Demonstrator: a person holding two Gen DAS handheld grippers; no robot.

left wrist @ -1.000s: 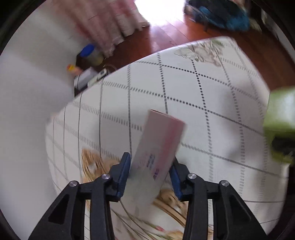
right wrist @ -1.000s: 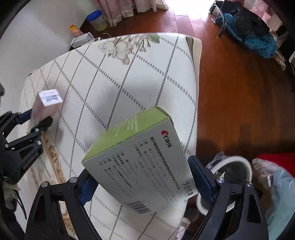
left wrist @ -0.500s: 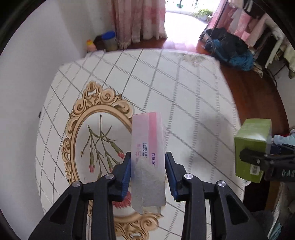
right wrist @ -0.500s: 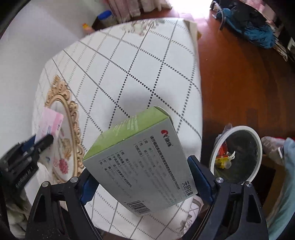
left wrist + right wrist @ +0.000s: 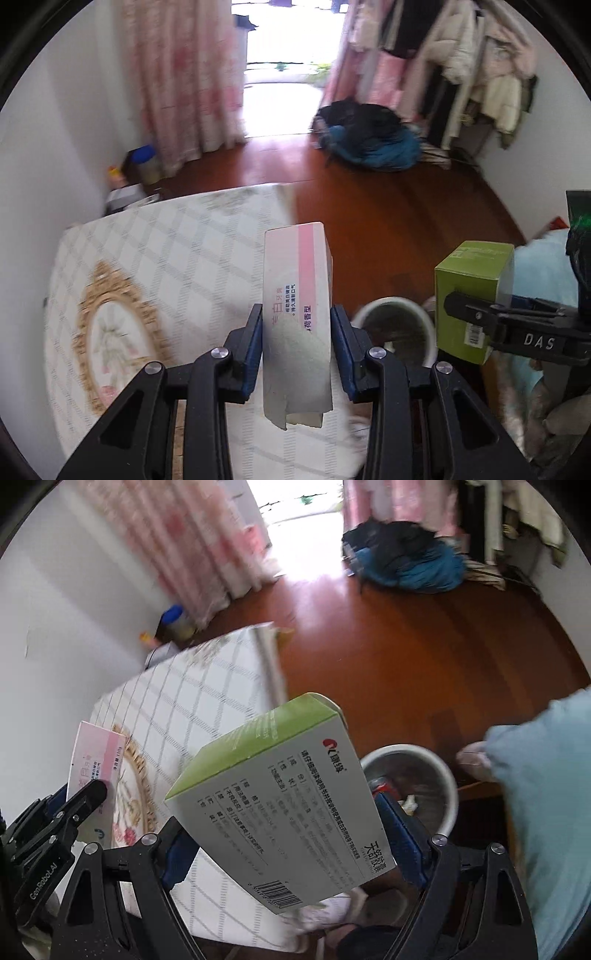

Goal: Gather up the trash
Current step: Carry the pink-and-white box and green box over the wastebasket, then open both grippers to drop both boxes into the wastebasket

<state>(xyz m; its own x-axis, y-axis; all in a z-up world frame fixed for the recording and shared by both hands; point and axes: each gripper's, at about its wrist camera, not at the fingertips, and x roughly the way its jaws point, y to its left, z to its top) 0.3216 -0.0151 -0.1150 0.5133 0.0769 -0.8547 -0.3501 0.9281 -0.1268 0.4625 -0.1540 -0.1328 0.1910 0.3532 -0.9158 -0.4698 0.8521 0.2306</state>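
Trash in hand, two pieces: a tall narrow pink-and-white cardboard box (image 5: 295,325) stands upright between the blue pads of the left gripper (image 5: 296,347), clenched on its lower half, top end reaching well beyond the fingertips. A larger green-and-white cardboard carton (image 5: 280,812) sits tilted between the pads of the right gripper (image 5: 288,843), jaws set wide and grasping it across its breadth.

Change over the last second: both boxes were low over the white quilted table cover with its gold oval motif (image 5: 147,295); now both have come up and swung off toward the table's edge. A round white-rimmed waste bin (image 5: 397,328) has come into view, lying just beyond and to the right of the left jaws; in the right wrist view the same bin (image 5: 439,775) sits past the right pad, some scraps already inside. Grips unchanged throughout.

Reading: pick-up looks done for both; carry nearly complete. Release over the bin's mouth is likely next, neither box yet squarely above it.
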